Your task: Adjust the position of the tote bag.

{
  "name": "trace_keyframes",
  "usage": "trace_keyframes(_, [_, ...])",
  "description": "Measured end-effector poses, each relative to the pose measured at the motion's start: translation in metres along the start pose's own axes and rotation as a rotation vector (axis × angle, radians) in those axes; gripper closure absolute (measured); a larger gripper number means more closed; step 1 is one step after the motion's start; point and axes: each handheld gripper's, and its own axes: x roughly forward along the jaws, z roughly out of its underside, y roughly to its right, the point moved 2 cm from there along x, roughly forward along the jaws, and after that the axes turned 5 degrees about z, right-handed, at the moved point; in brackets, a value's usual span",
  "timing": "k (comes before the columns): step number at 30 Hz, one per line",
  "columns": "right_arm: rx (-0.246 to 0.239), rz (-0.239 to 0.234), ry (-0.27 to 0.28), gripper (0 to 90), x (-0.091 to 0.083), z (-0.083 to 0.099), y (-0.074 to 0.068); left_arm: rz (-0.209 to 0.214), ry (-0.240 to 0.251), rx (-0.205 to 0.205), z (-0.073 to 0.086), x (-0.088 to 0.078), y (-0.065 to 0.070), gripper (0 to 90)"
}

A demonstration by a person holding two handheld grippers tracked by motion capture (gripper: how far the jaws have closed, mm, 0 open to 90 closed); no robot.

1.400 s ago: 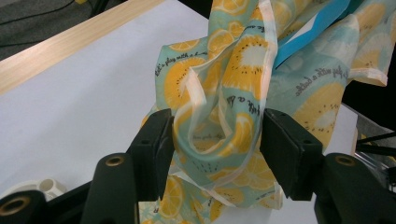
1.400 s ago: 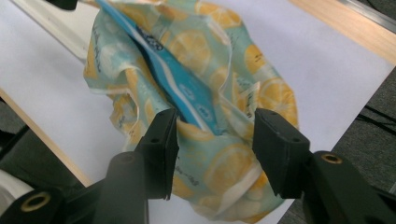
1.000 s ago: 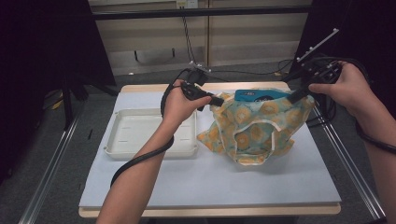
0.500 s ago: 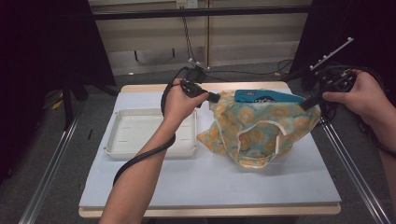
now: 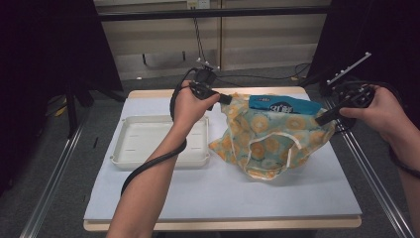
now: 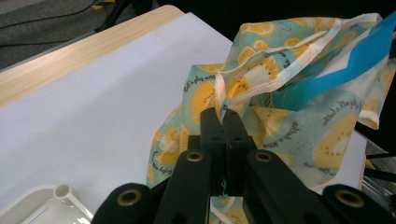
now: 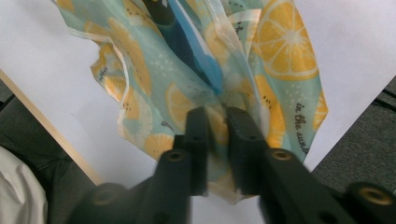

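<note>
A teal cloth bag printed with orange slices hangs spread above the white mat. A blue packet pokes out of its open top. My left gripper is shut on the bag's left rim; its jaws pinch the cream hem of the bag, with the blue packet behind. My right gripper holds the right rim. Its jaws have just been opening slightly, with bunched cloth of the bag still pressed between them beside the blue packet.
A shallow white tray lies on the mat left of the bag, under my left forearm; its corner shows in the left gripper view. Metal rails run along both sides of the table. Cables trail behind it.
My right hand has moved outward to the right and down, pulling the bag's mouth wider. More of the blue packet shows. The left hand has stayed where it was.
</note>
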Motion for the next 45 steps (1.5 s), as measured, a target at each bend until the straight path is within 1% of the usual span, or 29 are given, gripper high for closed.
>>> trace_keyframes(1, [-0.001,0.004,-0.001,70.1,0.000,0.000,0.000,0.001,0.006,0.000,-0.001,0.000,0.001,89.8])
trace_keyframes(2, [-0.005,0.006,0.007,69.4,0.000,0.001,0.001,-0.005,0.004,-0.005,-0.002,0.000,0.002,89.8])
trace_keyframes(5, [0.005,0.013,0.013,65.7,-0.004,0.002,0.002,0.006,0.011,0.007,-0.004,0.000,0.003,89.7])
trace_keyframes(7, [0.008,0.019,0.017,63.3,-0.006,0.003,0.004,0.005,0.013,0.003,-0.006,0.001,0.005,89.8])
trace_keyframes(10, [0.016,0.017,0.030,56.8,-0.012,0.004,0.007,0.009,0.011,0.008,-0.007,0.001,0.005,89.8])
trace_keyframes(11, [0.024,0.020,0.027,55.8,-0.014,0.005,0.007,0.006,0.010,0.010,-0.008,0.000,0.006,89.8])
trace_keyframes(12, [0.017,0.016,0.034,55.7,-0.016,0.005,0.008,0.009,0.009,0.013,-0.008,0.000,0.006,89.8])
trace_keyframes(13, [0.023,0.018,0.041,54.4,-0.018,0.005,0.008,0.001,0.005,0.004,-0.009,0.000,0.007,89.8])
trace_keyframes(15, [0.028,0.021,0.047,53.3,-0.022,0.005,0.009,0.007,0.009,0.021,-0.010,0.001,0.007,89.8])
trace_keyframes(16, [0.033,0.025,0.050,53.0,-0.023,0.005,0.010,0.007,0.008,0.017,-0.011,0.001,0.007,89.8])
trace_keyframes(17, [0.038,0.035,0.043,53.2,-0.023,0.005,0.010,0.003,0.004,0.017,-0.011,0.001,0.008,89.8])
trace_keyframes(18, [0.039,0.051,0.036,53.2,-0.023,0.005,0.011,0.004,0.015,0.013,-0.012,0.002,0.008,89.8])
trace_keyframes(19, [0.035,0.066,0.025,53.2,-0.022,0.005,0.012,-0.001,-0.001,0.022,-0.012,0.002,0.007,89.8])
trace_keyframes(21, [0.038,0.064,0.020,53.2,-0.019,0.004,0.014,0.001,0.005,0.021,-0.013,0.003,0.007,89.8])
trace_keyframes(23, [0.039,0.080,0.016,55.4,-0.016,0.003,0.016,-0.002,0.002,0.022,-0.014,0.003,0.006,89.8])
trace_keyframes(25, [0.056,0.093,0.009,60.3,-0.010,0.003,0.019,-0.003,0.003,0.022,-0.014,0.003,0.005,89.8])
trace_keyframes(26, [0.053,0.082,0.006,61.9,-0.008,0.003,0.019,-0.008,-0.005,0.021,-0.014,0.003,0.005,89.7])
trace_keyframes(27, [0.061,0.080,-0.002,62.0,-0.005,0.003,0.020,-0.003,0.004,0.019,-0.014,0.004,0.004,89.8])
trace_keyframes(29, [0.064,0.081,-0.007,69.0,-0.001,0.003,0.022,-0.006,-0.001,0.020,-0.015,0.004,0.002,89.8])
trace_keyframes(30, [0.061,0.085,-0.006,70.7,0.002,0.002,0.024,-0.006,0.004,0.010,-0.014,0.005,0.001,89.7])
trace_keyframes(31, [0.065,0.077,-0.009,73.7,0.004,0.002,0.024,-0.009,-0.010,0.018,-0.014,0.006,-0.001,89.8])
trace_keyframes(32, [0.064,0.071,-0.014,77.1,0.006,0.003,0.025,-0.008,-0.007,0.014,-0.014,0.007,-0.002,89.8])
trace_keyframes(33, [0.067,0.071,-0.016,78.9,0.008,0.002,0.025,-0.010,-0.019,0.018,-0.013,0.008,-0.005,89.8])
trace_keyframes(34, [0.074,0.076,-0.030,82.3,0.011,0.003,0.025,-0.007,-0.012,0.006,-0.012,0.011,-0.006,89.8])
trace_keyframes(35, [0.067,0.072,-0.026,84.8,0.014,0.003,0.026,-0.007,-0.016,0.007,-0.012,0.012,-0.007,89.8])
trace_keyframes(36, [0.074,0.072,-0.034,86.0,0.015,0.003,0.026,-0.011,-0.019,0.003,-0.011,0.015,-0.009,89.7])
trace_keyframes(40, [0.079,0.068,-0.030,89.6,0.026,0.004,0.027,-0.011,-0.029,-0.011,-0.004,0.023,-0.015,89.8])
trace_keyframes(42, [0.088,0.068,-0.036,89.9,0.030,0.006,0.029,-0.011,-0.041,-0.014,-0.001,0.027,-0.019,89.8])
trace_keyframes(45, [0.095,0.065,-0.022,90.0,0.037,0.010,0.031,-0.013,-0.040,-0.028,0.003,0.032,-0.022,89.8])
